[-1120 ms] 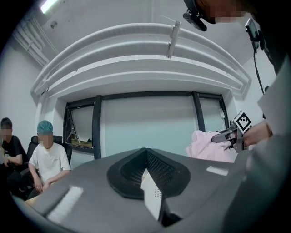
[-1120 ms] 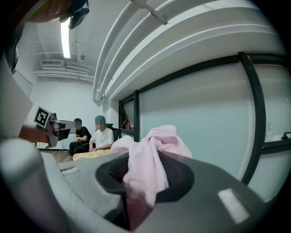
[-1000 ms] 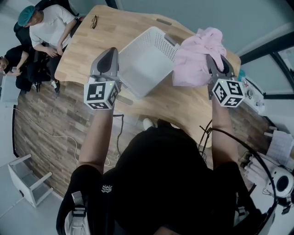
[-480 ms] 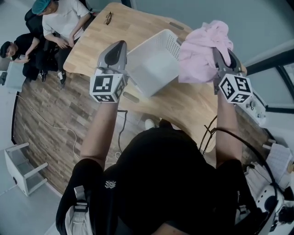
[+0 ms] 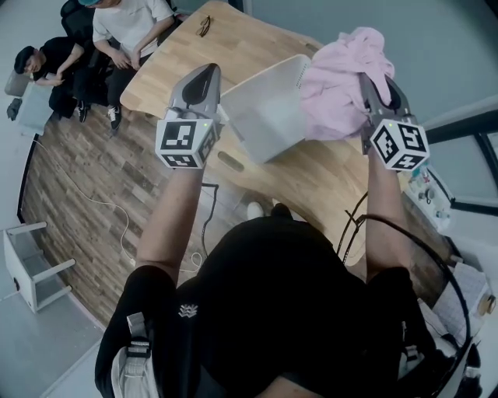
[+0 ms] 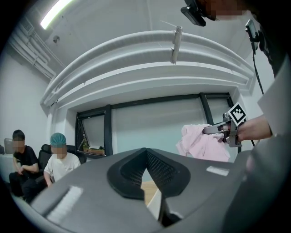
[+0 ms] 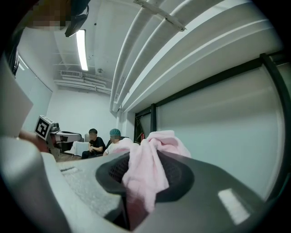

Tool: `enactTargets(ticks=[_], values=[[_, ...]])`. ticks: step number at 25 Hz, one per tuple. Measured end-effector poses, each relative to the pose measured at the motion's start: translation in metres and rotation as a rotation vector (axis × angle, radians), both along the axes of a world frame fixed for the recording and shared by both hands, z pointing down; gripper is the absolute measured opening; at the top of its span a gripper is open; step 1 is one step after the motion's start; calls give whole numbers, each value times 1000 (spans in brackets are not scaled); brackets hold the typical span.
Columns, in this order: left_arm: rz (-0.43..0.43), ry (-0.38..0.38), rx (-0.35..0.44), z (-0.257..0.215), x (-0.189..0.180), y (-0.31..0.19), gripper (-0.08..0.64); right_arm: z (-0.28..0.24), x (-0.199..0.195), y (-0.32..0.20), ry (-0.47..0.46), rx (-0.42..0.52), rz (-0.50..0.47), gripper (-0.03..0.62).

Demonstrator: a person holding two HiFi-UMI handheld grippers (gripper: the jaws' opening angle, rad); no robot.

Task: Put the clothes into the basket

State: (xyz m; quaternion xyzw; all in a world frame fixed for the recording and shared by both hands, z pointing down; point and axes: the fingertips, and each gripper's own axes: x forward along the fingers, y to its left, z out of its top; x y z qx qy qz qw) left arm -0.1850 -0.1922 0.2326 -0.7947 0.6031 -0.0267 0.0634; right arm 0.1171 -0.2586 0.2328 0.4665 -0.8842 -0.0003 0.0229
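A pink garment [image 5: 338,78] hangs bunched from my right gripper [image 5: 375,87], whose jaws are shut on it. It hangs over the right rim of the white mesh basket [image 5: 264,109]. The basket sits tilted on the wooden table [image 5: 327,171]. At the basket's left rim is my left gripper [image 5: 204,78]. In the left gripper view, my left gripper [image 6: 146,159] has its jaws together and a white basket edge [image 6: 154,205] runs into the gap below them. In the right gripper view, pink cloth [image 7: 145,173] fills the space between the pads.
Two people sit at the table's far left end [image 5: 47,70] [image 5: 128,19]. A pair of glasses [image 5: 204,25] lies on the table near them. A white stool [image 5: 31,260] stands on the wood floor at the left. Small devices [image 5: 432,194] sit past the table at the right.
The pink garment has moved left and now overlaps the basket's right rim. The basket looks more tilted than before, with the left gripper still at its left rim.
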Motion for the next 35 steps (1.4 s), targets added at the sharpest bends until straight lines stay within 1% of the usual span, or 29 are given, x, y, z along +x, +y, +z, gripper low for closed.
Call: enactTargets(ticks=[11,18,25,35], values=[[-71,-1,6,-6,-32,18,6,-15,-48,-6,-25,28,-89,120],[-103,6,0,0,-59,28,6,-13,-86,-5,-20,29,-140,120],[-131,5,-9,8,-82,36,6,1,-114,-7,-21,18,-171,120],[-143,16,-48,24,-80,32,6,25,-125,-13,-18,-32,-205,120]])
